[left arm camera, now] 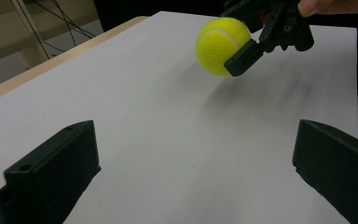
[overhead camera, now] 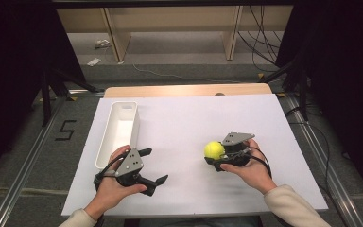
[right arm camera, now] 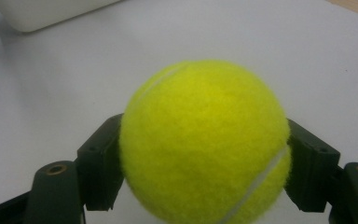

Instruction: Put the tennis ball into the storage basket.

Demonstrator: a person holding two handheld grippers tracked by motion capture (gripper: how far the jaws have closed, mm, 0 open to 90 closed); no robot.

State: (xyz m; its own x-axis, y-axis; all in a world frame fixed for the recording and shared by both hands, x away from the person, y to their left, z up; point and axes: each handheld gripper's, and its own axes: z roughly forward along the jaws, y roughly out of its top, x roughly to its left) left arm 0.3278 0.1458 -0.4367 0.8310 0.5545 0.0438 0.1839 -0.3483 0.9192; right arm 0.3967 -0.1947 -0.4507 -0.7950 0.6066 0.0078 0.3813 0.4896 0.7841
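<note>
right gripper (overhead camera: 216,157) clamps tennis ball (right arm camera: 205,142) | high view: white bin (overhead camera: 118,127)

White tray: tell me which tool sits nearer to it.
Left. The left tool hovers just beside the near end of the white tray, jaws open. The right tool is farther off across the white sheet, shut on the tennis ball.
</note>
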